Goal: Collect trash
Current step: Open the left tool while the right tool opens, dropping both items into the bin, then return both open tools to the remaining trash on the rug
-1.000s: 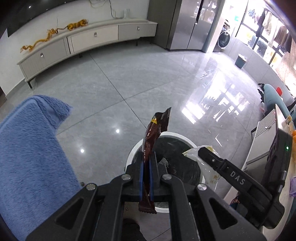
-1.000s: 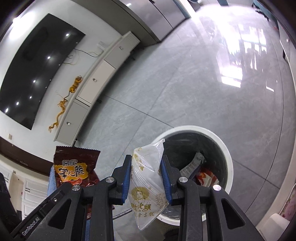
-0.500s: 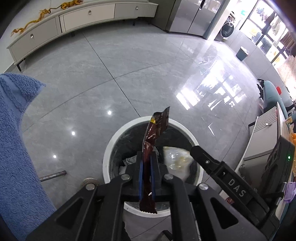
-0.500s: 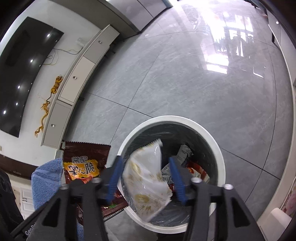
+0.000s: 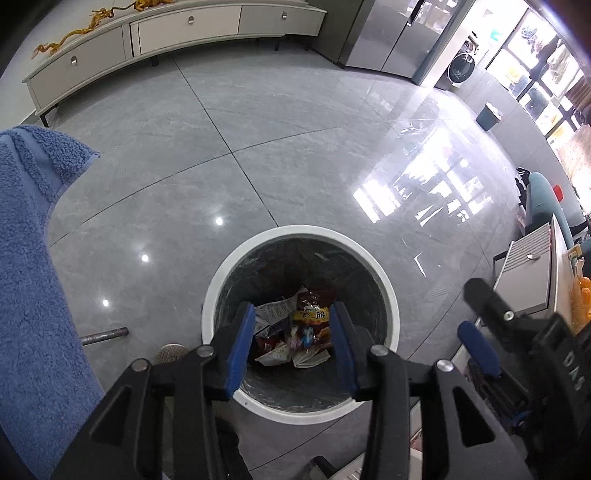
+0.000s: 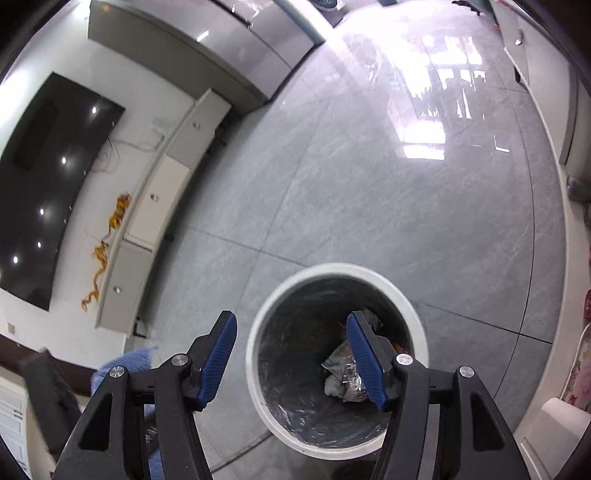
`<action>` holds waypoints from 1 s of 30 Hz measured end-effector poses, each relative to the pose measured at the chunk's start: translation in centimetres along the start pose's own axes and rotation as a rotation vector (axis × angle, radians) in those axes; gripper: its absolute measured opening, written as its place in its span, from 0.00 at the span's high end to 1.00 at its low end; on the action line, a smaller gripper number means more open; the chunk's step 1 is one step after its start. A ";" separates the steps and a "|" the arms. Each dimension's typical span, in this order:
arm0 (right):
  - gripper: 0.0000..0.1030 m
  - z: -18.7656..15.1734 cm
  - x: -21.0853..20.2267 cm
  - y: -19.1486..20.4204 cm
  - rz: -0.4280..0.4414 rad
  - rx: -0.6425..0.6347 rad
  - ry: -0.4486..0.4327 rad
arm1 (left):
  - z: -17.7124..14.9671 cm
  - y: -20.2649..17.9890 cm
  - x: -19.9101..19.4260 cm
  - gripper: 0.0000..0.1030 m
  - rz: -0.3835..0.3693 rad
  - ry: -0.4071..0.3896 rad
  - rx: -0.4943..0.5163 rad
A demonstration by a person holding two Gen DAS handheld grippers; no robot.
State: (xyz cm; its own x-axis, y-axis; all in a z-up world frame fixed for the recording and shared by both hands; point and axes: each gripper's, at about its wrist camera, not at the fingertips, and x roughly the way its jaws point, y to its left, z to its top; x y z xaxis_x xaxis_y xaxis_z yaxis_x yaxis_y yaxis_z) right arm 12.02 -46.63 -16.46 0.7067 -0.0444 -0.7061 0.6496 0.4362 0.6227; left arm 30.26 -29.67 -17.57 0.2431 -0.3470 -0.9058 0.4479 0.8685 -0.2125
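Observation:
A round white-rimmed trash bin [image 5: 295,232] with a dark liner stands on the grey tile floor; it also shows in the right wrist view [image 6: 334,268]. Several snack wrappers [image 5: 295,332] lie at its bottom, also seen in the right wrist view [image 6: 341,373]. My left gripper [image 5: 293,321] is open and empty right above the bin's mouth. My right gripper [image 6: 290,325] is open and empty over the bin's left rim; it shows at the right of the left wrist view [image 5: 476,321].
A blue towel [image 5: 33,266] hangs at the left. A metal rod [image 5: 105,335] lies on the floor beside the bin. A long white TV cabinet [image 5: 166,33] stands far back. A white drawer unit [image 5: 528,273] stands at the right.
Both grippers have opened. The brown wrapper has dropped from the left one and the white bag from the right one into the bin. Both grippers sit closer over the bin.

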 end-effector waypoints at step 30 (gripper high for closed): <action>0.42 -8.5 -18.1 14.8 0.306 -0.401 -0.171 | -12.6 5.3 -32.8 0.61 0.162 -0.601 -0.085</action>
State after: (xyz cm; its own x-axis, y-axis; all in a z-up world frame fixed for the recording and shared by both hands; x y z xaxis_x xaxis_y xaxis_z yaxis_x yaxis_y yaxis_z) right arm 6.48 -31.77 2.71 0.9044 0.0075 -0.4267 0.2722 0.7600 0.5902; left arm 13.84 -9.19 6.36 0.7544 -0.3251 -0.5702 0.3005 0.9434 -0.1403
